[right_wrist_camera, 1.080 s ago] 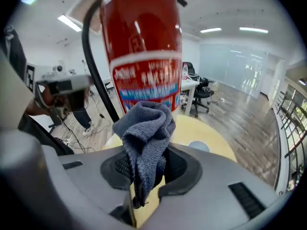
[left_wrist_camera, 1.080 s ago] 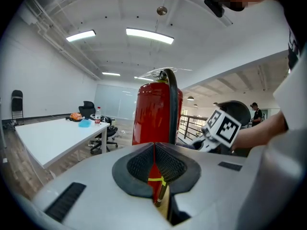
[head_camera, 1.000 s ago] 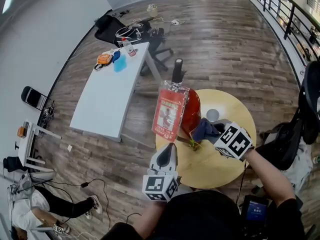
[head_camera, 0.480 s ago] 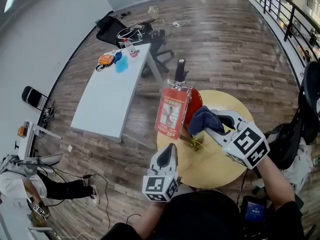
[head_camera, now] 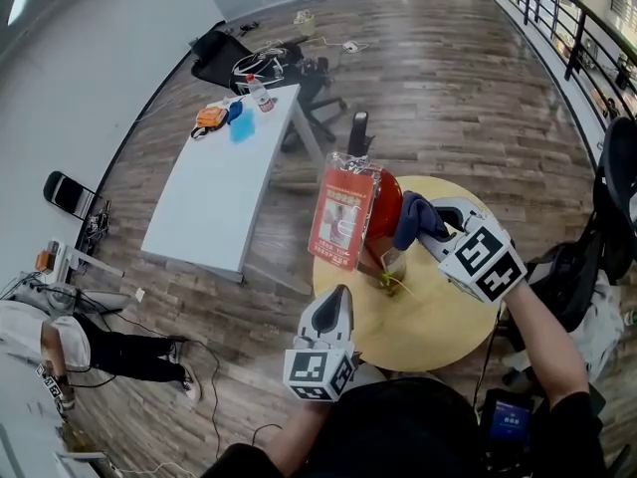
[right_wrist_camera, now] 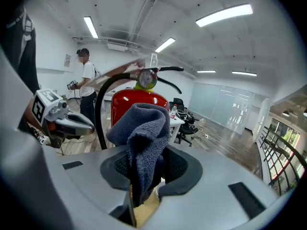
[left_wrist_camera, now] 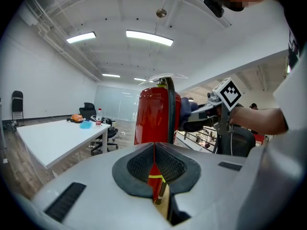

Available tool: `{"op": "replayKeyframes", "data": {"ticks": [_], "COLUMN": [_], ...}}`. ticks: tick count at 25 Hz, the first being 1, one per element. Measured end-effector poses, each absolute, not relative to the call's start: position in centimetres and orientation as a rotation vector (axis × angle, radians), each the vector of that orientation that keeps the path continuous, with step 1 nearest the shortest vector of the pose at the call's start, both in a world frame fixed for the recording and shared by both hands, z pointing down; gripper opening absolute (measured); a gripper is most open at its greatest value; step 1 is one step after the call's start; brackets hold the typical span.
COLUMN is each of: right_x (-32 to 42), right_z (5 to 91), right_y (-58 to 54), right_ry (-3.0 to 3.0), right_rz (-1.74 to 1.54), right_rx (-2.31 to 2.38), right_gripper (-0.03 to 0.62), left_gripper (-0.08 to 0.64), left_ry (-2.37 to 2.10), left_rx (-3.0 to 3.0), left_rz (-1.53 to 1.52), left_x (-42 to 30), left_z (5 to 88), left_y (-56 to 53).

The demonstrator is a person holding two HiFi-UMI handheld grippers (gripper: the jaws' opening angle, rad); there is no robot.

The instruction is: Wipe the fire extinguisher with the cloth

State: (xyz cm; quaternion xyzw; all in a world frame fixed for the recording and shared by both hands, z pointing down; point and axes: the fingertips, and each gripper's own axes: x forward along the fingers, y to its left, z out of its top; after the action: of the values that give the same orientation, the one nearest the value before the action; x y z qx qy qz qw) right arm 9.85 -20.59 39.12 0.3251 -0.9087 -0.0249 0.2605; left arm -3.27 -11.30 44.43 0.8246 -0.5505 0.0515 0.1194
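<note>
A red fire extinguisher (head_camera: pixel 381 212) stands upright on the round wooden table (head_camera: pixel 438 312), with a plastic-sleeved tag (head_camera: pixel 340 217) hanging on its near side and a black hose (right_wrist_camera: pixel 100 110). My right gripper (head_camera: pixel 426 223) is shut on a dark blue cloth (head_camera: pixel 412 217) and presses it against the extinguisher's upper right side. In the right gripper view the cloth (right_wrist_camera: pixel 141 143) sticks up between the jaws in front of the red body (right_wrist_camera: pixel 125 103). My left gripper (head_camera: pixel 336 305) is shut and empty, near the table's front edge, short of the extinguisher (left_wrist_camera: pixel 156 114).
A long white table (head_camera: pixel 224 172) with a bottle and small items stands to the left, with office chairs (head_camera: pixel 309 98) behind it. A person (head_camera: pixel 109 352) stands at the lower left. A black railing (head_camera: pixel 567 28) runs along the right. A bag (head_camera: pixel 572 277) sits right of the round table.
My right gripper has carried the cloth up from low beside the extinguisher's base to its upper right side. The left gripper has stayed put. The person at lower left has moved.
</note>
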Motion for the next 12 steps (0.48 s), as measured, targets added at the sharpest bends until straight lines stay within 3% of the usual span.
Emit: {"op": "replayKeyframes", "data": {"ticks": [7,12], "right_x": [9.0,8.4], "right_z": [52.9,61.5], "right_y": [-18.8,-17.2], "right_ry": [-2.192,-2.135], "right_rz": [0.002,0.288], "right_rx": [0.669,0.615], "right_gripper": [0.107,0.107], "left_gripper": [0.025,0.025], "left_ry": [-1.611,-1.621], "left_rx": [2.4,2.396], "left_rz": [0.168,0.166], "left_x": [-3.2,-3.2], "left_z": [44.9,44.8], "left_y": [-11.0,-10.9]}}
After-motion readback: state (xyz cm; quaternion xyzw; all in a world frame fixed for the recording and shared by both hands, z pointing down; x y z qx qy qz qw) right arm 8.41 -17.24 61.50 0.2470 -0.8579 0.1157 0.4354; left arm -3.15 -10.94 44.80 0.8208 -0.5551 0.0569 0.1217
